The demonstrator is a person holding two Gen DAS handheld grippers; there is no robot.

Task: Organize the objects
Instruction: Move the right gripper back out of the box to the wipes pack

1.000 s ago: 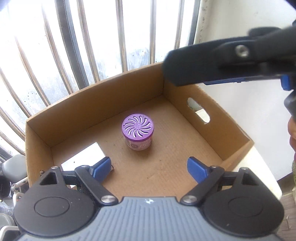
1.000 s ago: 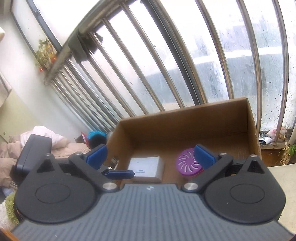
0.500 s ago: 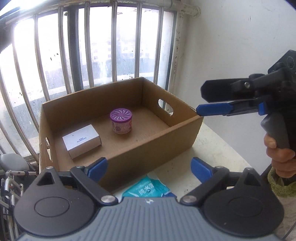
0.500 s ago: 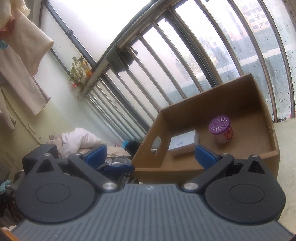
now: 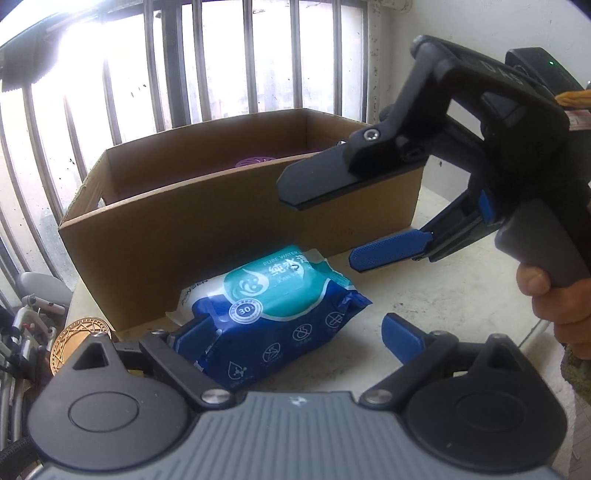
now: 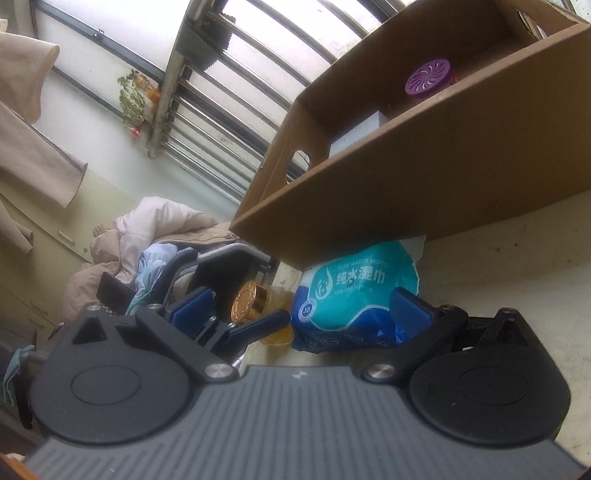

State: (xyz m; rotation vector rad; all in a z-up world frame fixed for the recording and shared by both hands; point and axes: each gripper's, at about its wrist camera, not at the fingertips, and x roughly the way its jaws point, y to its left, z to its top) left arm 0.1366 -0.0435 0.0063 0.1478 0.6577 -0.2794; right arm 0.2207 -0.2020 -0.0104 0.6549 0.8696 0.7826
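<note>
A blue and teal pack of wet wipes (image 5: pixel 273 314) lies on the pale table in front of the cardboard box (image 5: pixel 207 229). My left gripper (image 5: pixel 295 339) is open, low over the pack, one finger at each side of it. My right gripper (image 6: pixel 299 306) is open and empty, close to the pack (image 6: pixel 354 291) from the right; it also shows in the left wrist view (image 5: pixel 354 225). Inside the box stand a purple round air freshener (image 6: pixel 428 79) and a white box (image 6: pixel 354 136), partly hidden by the box wall.
A gold-lidded glass jar (image 6: pixel 258 302) stands at the table's left edge beside the pack, also in the left wrist view (image 5: pixel 79 343). Window bars (image 5: pixel 221 66) rise behind the box. A white wall (image 5: pixel 461 22) is on the right. Clothes and clutter (image 6: pixel 147 240) lie beyond the table.
Both grippers pulled back out of the box and dropped low to the table in front of it. The wipes pack now lies between my left gripper's open fingers.
</note>
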